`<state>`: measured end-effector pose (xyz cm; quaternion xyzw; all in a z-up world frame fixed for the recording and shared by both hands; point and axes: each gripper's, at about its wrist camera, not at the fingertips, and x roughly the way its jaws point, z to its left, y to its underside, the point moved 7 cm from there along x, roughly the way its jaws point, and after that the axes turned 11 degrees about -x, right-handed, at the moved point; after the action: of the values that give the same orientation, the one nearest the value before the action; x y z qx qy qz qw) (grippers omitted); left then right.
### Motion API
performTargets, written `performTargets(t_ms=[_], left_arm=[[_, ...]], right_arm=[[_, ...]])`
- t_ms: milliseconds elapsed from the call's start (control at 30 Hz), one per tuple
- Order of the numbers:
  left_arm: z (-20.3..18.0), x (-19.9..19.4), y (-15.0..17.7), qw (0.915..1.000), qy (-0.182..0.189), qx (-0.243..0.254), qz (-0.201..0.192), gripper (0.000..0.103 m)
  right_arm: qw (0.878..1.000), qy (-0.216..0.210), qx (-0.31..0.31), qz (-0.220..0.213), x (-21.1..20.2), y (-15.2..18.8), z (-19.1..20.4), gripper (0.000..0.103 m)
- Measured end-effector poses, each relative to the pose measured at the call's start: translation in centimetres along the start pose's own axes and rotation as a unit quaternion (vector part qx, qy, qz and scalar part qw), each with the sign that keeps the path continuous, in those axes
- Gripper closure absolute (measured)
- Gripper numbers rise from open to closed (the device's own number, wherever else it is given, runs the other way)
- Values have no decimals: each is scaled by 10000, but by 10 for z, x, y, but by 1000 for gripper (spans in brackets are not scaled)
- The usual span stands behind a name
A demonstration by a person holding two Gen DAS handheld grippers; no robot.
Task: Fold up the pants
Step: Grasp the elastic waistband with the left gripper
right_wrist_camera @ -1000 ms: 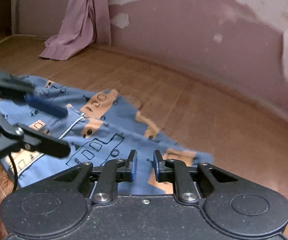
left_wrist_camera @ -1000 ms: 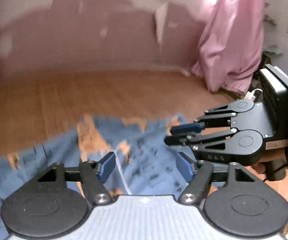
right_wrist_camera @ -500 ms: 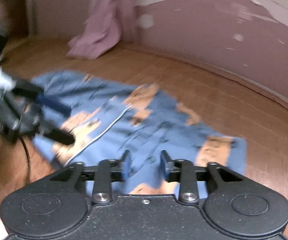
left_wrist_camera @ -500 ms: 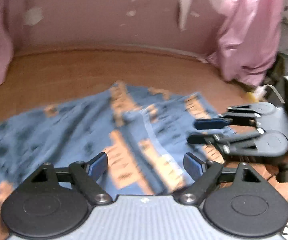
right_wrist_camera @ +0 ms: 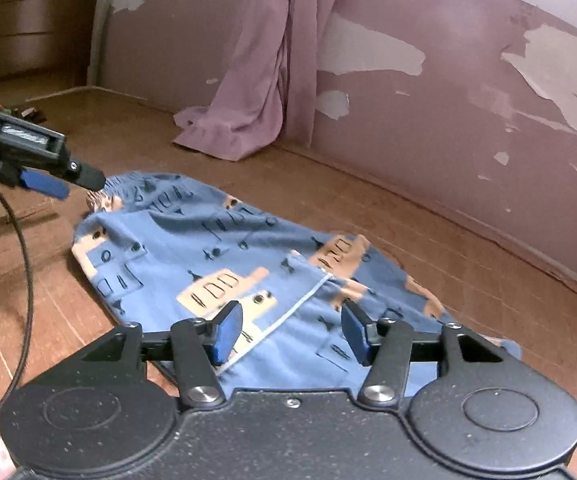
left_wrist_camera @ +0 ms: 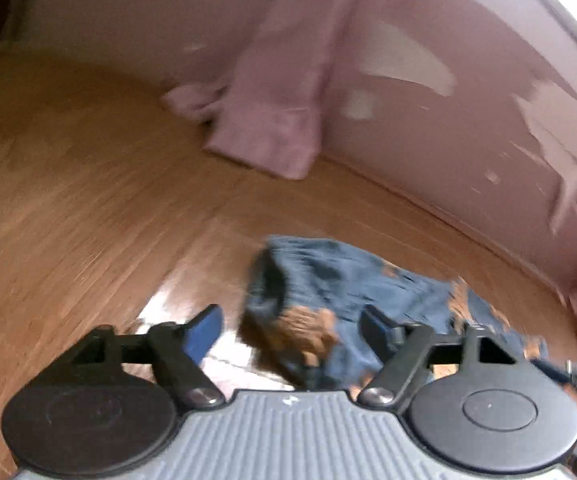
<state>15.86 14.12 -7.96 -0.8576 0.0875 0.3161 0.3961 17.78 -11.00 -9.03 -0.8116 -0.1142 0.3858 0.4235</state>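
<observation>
Closest to the right wrist camera, the right gripper [right_wrist_camera: 291,331] had its blue-padded fingers spread wide over the near part of the pants [right_wrist_camera: 224,256], pinching nothing; half a second earlier those pads had stood close together, so the jaws had opened, which suggests a hold on the cloth had just been let go. The pants lay on the wooden floor [right_wrist_camera: 468,264], a blue garment printed with tan blocks, and already looked doubled into a shorter, rounded shape than the long spread seen a second before. By that reading one fold was done and the next grip had yet to be taken. Further off, at the far gathered end of the garment, the left gripper [right_wrist_camera: 73,181] had swung round to reach in from the left, its fingers also apart, with a dark cable [right_wrist_camera: 24,264] trailing under it. The left wrist view, badly smeared by motion, showed what the right could not: that bunched end of the pants [left_wrist_camera: 328,300] lay between the left gripper's [left_wrist_camera: 292,330] open fingers, though I could not tell whether they touched it. Only the right view showed the whole folded outline. Beyond all this a pink curtain [right_wrist_camera: 256,80] hung down to the floor against the peeling wall [right_wrist_camera: 468,120].
</observation>
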Motion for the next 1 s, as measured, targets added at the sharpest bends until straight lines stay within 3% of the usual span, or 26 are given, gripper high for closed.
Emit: performTargets(t_ms=[133,267,467,567,633,700,767,867,1000], left_arm=[[16,10,-11,9986,-10,-520,38,35],[16,22,-11,9991,-101,-350,197,41],[10,25,-7,9993,-229,-56,276,41],[11,24,-7,9983,27,-443,389,32],[12,25,-7,9979,52,-514,393,32],[7,27,-5,9989,-113,-197,409,39],[-1,31,-1,9978,-354,316,463,64],[-10,34,2,9944,-586,732,494,70],[-18,29,1,9924,-746,908,358,84]], right_arm=[[9999,-83,19,99,11,3,9,48],[9998,-84,131,148,14,9,12,48],[9998,-6,148,102,15,13,15,48],[9998,-2,168,83,16,14,15,48],[9997,-14,213,77,16,14,14,48],[9997,-9,234,68,16,14,14,48],[9997,-2,231,56,15,15,14,48],[9997,1,252,44,15,15,14,48],[9996,-10,291,36,16,16,14,48]])
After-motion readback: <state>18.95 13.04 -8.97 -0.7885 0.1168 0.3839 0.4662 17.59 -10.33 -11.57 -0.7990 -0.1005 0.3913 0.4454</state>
